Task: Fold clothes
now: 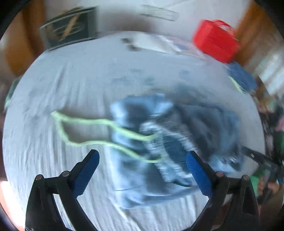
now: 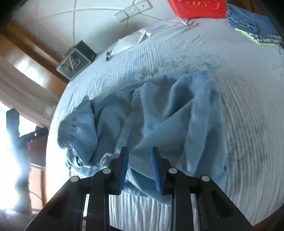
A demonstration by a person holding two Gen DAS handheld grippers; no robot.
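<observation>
- A crumpled blue garment (image 2: 159, 115) lies bunched at the middle of a bed covered by a pale blue ribbed sheet (image 2: 239, 124); a light green drawstring (image 1: 79, 122) trails toward 9 o'clock.
- The left gripper (image 1: 142, 158) hovers above it, jaws spread wide, nothing between them.
- The right gripper (image 2: 139, 154) has its jaws partly apart, fabric beneath, not pinched.
- At 1 o'clock sit a red box (image 2: 197, 8) and folded blue clothes (image 2: 248, 21).
- White wall with a socket strip (image 2: 133, 9) and wooden trim lies beyond.

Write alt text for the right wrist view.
A crumpled light-blue cloth garment lies on a pale ribbed bedsheet, with the right gripper poised over its near edge, blue-padded jaws slightly apart and gripping nothing. Behind it are a red plastic box and a stack of folded blue clothes.
</observation>
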